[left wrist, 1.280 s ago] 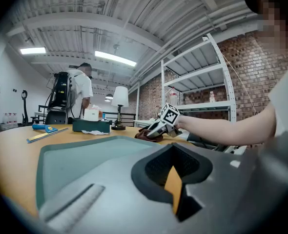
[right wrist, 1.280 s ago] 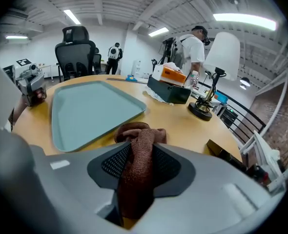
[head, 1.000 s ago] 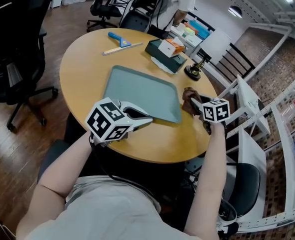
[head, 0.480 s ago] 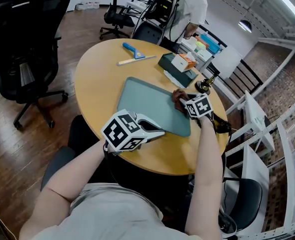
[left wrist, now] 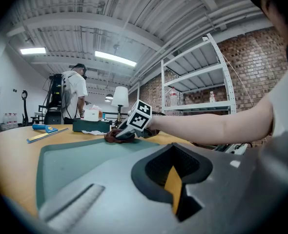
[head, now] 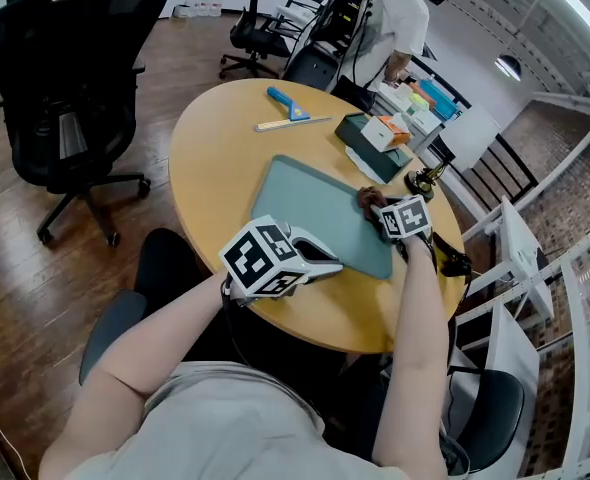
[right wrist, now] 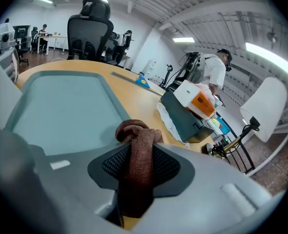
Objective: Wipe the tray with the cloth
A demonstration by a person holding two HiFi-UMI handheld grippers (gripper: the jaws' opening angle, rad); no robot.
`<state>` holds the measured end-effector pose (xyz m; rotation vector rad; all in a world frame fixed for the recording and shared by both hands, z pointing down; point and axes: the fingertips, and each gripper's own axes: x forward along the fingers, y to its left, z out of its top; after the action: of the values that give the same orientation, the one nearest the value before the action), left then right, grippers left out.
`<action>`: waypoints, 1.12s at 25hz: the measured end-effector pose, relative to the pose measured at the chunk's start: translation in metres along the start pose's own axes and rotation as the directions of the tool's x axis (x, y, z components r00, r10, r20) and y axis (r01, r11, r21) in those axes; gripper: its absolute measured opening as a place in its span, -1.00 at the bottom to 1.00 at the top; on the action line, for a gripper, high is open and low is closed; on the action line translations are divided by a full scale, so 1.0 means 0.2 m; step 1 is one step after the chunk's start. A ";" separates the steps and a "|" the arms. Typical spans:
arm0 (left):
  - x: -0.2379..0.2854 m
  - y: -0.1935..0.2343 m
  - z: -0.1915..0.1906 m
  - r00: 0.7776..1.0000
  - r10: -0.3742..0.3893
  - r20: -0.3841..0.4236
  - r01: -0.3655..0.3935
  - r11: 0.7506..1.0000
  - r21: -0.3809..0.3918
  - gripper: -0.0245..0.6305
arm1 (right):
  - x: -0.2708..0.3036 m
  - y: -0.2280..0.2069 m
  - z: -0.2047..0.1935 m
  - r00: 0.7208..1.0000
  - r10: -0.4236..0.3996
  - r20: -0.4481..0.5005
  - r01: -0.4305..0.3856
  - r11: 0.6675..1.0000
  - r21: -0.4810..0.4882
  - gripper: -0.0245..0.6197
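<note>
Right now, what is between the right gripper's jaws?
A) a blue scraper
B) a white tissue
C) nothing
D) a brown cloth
D: the right gripper view shows the brown cloth pinched between the pads of the right gripper.

A tray (head: pixel 310 203) lies on the table (head: pixel 215 168), nearer its right edge than its left. A cloth (head: pixel 367 198) sits on the tray's far right corner, between the jaws of the right gripper (head: pixel 375 208), which reaches in from the table's right edge. The left gripper (head: pixel 325 261) is over the tray's near edge, close to the table's near edge. Behind the tray, toward the far right edge, stands a box (head: pixel 370 140) with a carton (head: pixel 392 131) on top. A lamp (head: pixel 425 180) stands at the right edge, to the right of the cloth. Near the far edge lie a scraper (head: pixel 288 102) and, just before it, a ruler (head: pixel 293 123). A chair (head: pixel 75 68) stands on the floor left of the table; a person (head: pixel 385 18) stands beyond the far edge.
</note>
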<state>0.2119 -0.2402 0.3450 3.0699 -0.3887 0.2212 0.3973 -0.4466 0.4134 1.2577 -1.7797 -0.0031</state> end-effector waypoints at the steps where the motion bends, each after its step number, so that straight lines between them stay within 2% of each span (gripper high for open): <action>1: 0.00 0.00 0.00 1.000 0.000 0.000 0.000 1.000 -0.001 0.06 | -0.01 0.01 0.00 1.000 0.006 -0.002 -0.006 1.000 -0.006 -0.54; 12: -0.01 0.00 -0.01 1.000 -0.001 0.005 0.001 1.000 -0.004 0.06 | -0.20 0.24 -0.08 0.994 0.106 0.015 -0.105 0.993 -0.055 -0.54; 18: -0.01 0.00 -0.01 1.000 -0.003 0.006 0.003 1.000 -0.005 0.06 | -0.35 0.39 -0.11 0.990 0.134 0.044 -0.130 0.989 -0.073 -0.53; 28: -0.01 0.00 -0.01 1.000 -0.007 0.010 0.007 1.000 -0.007 0.06 | -0.53 0.58 -0.15 0.985 0.155 0.076 -0.141 0.976 -0.164 -0.53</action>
<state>0.2088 -0.2402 0.3459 3.0665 -0.3782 0.2042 0.3357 -0.2987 0.4146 1.0239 -1.9062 -0.1150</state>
